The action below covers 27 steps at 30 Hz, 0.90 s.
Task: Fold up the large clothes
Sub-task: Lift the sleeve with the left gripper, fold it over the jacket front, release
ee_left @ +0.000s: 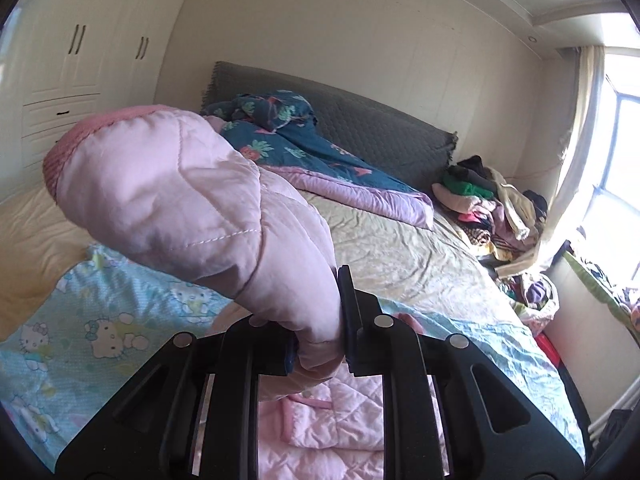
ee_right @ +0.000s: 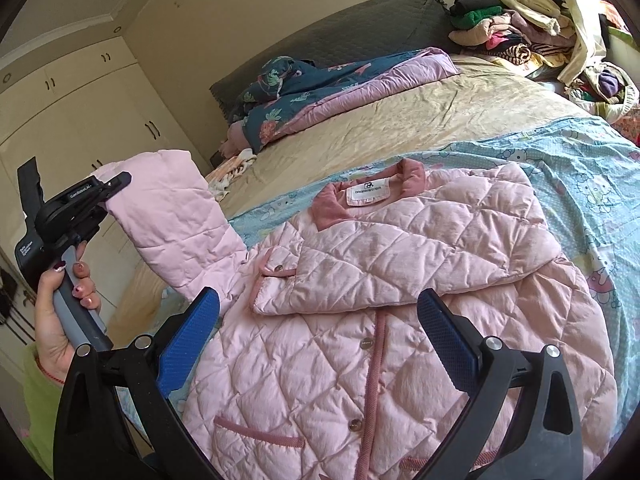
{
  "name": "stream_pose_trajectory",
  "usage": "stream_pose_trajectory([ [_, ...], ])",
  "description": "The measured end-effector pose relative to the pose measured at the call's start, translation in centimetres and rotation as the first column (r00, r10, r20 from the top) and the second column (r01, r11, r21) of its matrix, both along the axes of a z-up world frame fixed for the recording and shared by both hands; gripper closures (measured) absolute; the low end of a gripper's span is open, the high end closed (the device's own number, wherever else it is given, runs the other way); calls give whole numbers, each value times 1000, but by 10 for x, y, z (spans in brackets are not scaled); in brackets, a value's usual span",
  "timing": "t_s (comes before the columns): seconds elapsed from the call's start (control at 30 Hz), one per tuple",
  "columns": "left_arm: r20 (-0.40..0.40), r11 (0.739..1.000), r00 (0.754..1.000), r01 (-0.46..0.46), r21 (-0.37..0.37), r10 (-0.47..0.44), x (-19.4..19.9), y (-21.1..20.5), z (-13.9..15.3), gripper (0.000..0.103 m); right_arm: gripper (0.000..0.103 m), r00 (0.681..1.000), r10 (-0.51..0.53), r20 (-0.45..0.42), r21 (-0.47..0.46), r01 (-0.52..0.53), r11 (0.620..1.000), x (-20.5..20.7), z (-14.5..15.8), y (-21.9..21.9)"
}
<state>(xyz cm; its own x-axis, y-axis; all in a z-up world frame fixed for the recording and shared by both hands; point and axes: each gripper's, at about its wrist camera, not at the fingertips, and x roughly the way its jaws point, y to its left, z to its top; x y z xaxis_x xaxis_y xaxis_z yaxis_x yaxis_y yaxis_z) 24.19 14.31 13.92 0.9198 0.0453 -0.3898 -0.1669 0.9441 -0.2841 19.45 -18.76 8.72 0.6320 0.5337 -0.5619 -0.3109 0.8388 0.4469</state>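
Observation:
A pink quilted jacket (ee_right: 384, 320) lies front up on a Hello Kitty sheet (ee_right: 580, 184) on the bed. One sleeve is folded across its chest. My left gripper (ee_left: 316, 340) is shut on the other sleeve (ee_left: 180, 200) and holds it lifted above the bed; it also shows in the right wrist view (ee_right: 116, 184), at the left, gripping that sleeve (ee_right: 176, 224). My right gripper (ee_right: 320, 332) is open and empty, its blue pads hovering over the jacket's middle.
A blue floral quilt (ee_right: 320, 84) lies bunched by the grey headboard (ee_right: 340, 36). A pile of clothes (ee_right: 516, 36) sits at the bed's far right corner. White wardrobes (ee_left: 72, 64) stand to the left, a window (ee_left: 616, 152) to the right.

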Motion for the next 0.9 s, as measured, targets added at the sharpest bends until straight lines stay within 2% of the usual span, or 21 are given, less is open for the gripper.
stream_pose_trajectory([
  [0.43, -65, 987, 987, 149, 61, -145, 28, -76, -31, 93, 4, 996, -88, -32, 35, 90, 995, 8, -12, -46],
  [0.9, -203, 949, 940, 298, 104, -273, 51, -131, -82, 93, 4, 975, -209, -71, 54, 213, 976, 23, -28, -93],
])
